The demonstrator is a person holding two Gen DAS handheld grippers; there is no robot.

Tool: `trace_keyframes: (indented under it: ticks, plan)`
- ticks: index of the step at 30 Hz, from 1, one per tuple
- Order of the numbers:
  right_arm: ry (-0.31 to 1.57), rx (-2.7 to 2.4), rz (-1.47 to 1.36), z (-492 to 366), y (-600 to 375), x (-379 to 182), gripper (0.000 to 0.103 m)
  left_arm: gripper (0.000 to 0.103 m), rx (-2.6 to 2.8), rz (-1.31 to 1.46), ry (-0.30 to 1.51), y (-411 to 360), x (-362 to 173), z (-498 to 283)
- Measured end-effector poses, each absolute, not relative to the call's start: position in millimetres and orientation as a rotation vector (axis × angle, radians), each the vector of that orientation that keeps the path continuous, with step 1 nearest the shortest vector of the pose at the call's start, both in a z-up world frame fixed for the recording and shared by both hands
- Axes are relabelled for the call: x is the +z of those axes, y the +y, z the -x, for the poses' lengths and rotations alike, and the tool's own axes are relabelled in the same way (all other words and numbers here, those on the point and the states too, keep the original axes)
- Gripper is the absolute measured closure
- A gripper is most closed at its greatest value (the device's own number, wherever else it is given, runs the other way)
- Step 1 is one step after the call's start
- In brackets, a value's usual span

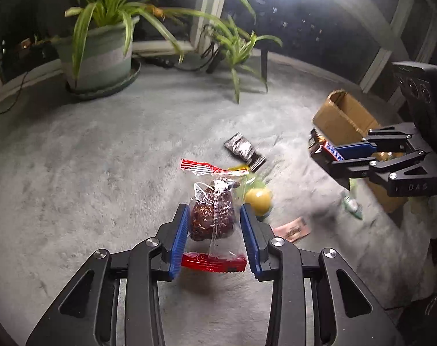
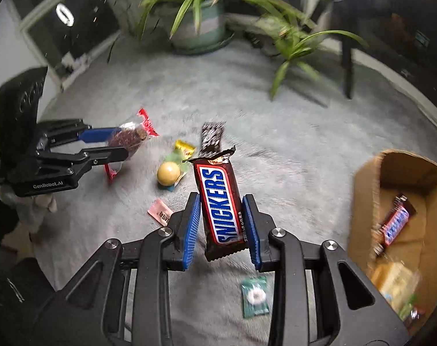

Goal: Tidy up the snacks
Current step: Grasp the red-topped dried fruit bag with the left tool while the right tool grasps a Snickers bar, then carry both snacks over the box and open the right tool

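Inside cardboard box (image 2: 371, 178), second Snickers (image 2: 394, 222) right-view only, hand-held grippers clamp Snickers bar (image 2: 221, 204), date packet (image 1: 212, 213).

Brown chocolate bar (image 2: 221, 201) with white lettering on blue, edged red. Clear snack packet (image 1: 214, 210) with red ends, dark brown inside. Black grippers, blue ribbed pads (image 2: 191, 230). Pale grey carpet (image 1: 103, 158). Tan cardboard box (image 2: 368, 201). Yellow ball (image 2: 168, 173). Green mint packet (image 2: 255, 297). Pale green striped plant pot (image 1: 100, 57).
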State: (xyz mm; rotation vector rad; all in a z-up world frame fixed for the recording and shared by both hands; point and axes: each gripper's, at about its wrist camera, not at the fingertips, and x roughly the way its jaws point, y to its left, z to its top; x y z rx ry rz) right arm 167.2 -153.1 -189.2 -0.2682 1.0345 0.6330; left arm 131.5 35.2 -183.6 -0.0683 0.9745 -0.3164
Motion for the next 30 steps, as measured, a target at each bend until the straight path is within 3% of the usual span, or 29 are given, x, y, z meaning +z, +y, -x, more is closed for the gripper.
trace_keyframes:
  ticks: [13,30]
  plan:
    - [0.932,0.412,0.157,-159,-254,-136,0.072,0.068,-0.464,0.034,0.868,-28,-135,-150]
    - [0.947,0.157,0.090,-152,-360,-141,0.072,0.068,-0.665,-0.033,0.830,-161,-124,-182]
